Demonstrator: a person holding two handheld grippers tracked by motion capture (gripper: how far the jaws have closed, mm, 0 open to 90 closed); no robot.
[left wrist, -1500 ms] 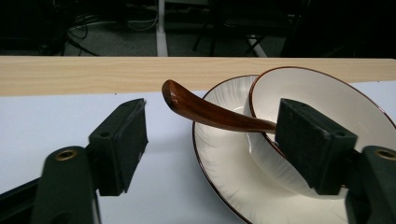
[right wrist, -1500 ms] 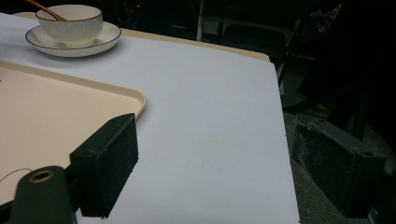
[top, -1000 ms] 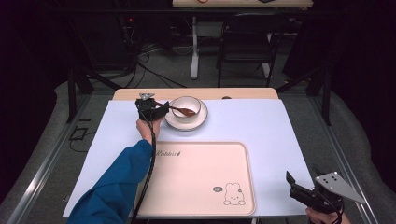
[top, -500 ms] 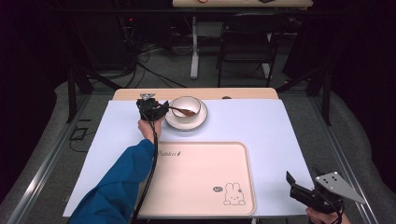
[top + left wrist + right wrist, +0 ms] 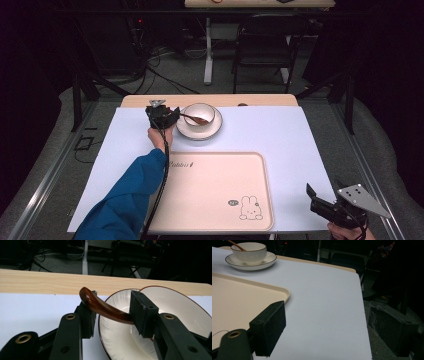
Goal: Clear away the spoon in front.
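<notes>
While the left gripper (image 5: pixel 110 315) is closing its jaws around the brown spoon (image 5: pixel 105 308), the work is standing at an early stage: the spoon is resting in the white bowl (image 5: pixel 199 114), the bowl is sitting on its saucer (image 5: pixel 199 131), and the cream tray (image 5: pixel 215 192) is lying bare at six o'clock from them. Judging from this layout, the grasp on the spoon handle is the step in hand, and lifting the spoon out and setting it elsewhere are remaining. In the left gripper view the handle is arching over the bowl rim at nine o'clock, with one pad touching its lower stretch and the other pad standing just beside its raised tip; whether both pads are already pressing cannot be told, so the grip is being treated as not yet firm. The jaws have just been narrowing, with the handle between them. The right gripper (image 5: pixel 325 205) is waiting at five o'clock on the white table cover (image 5: pixel 310 145), near the tray corner, spread wide and grasping nothing.
</notes>
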